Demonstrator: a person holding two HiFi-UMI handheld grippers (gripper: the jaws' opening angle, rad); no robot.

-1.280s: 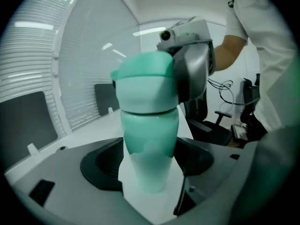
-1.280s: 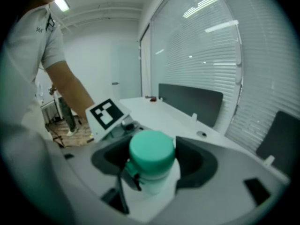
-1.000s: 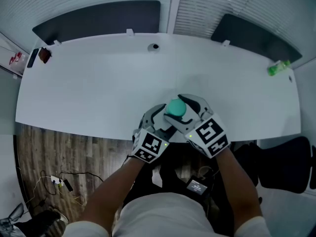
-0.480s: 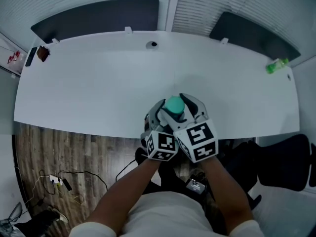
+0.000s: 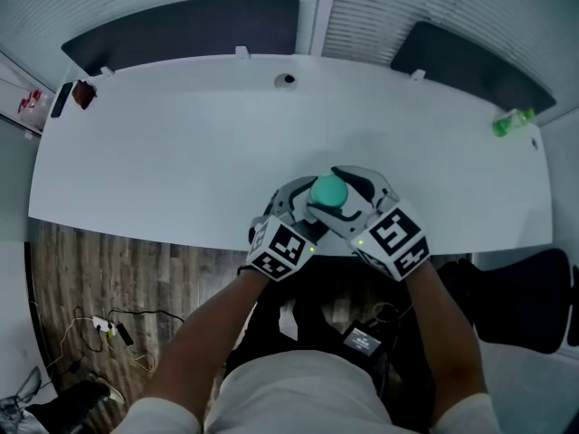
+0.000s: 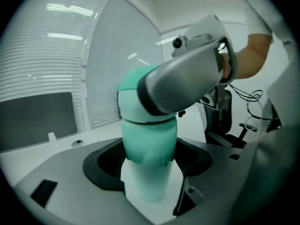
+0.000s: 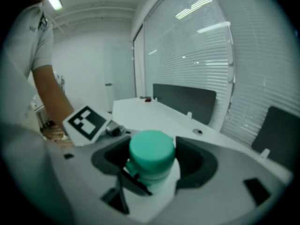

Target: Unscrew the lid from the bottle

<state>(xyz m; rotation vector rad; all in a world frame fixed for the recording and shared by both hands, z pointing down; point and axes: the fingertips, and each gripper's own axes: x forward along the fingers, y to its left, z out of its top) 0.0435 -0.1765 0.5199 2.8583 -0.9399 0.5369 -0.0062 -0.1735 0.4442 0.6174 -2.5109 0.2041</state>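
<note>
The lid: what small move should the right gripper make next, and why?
Probably rotate the right gripper to unscrew: its jaws are shut on the lid, which is on the bottle, and the left gripper clamps the body.

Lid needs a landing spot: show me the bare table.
Bare: the middle of the table, between dark items far left, round hole at the back and green thing far right. Crowded at the near edge: left tool on bottle, right tool on lid.

An office: long white desk [image 5: 181, 152], window blinds [image 5: 434, 7], office chair [image 6: 217, 118].
</note>
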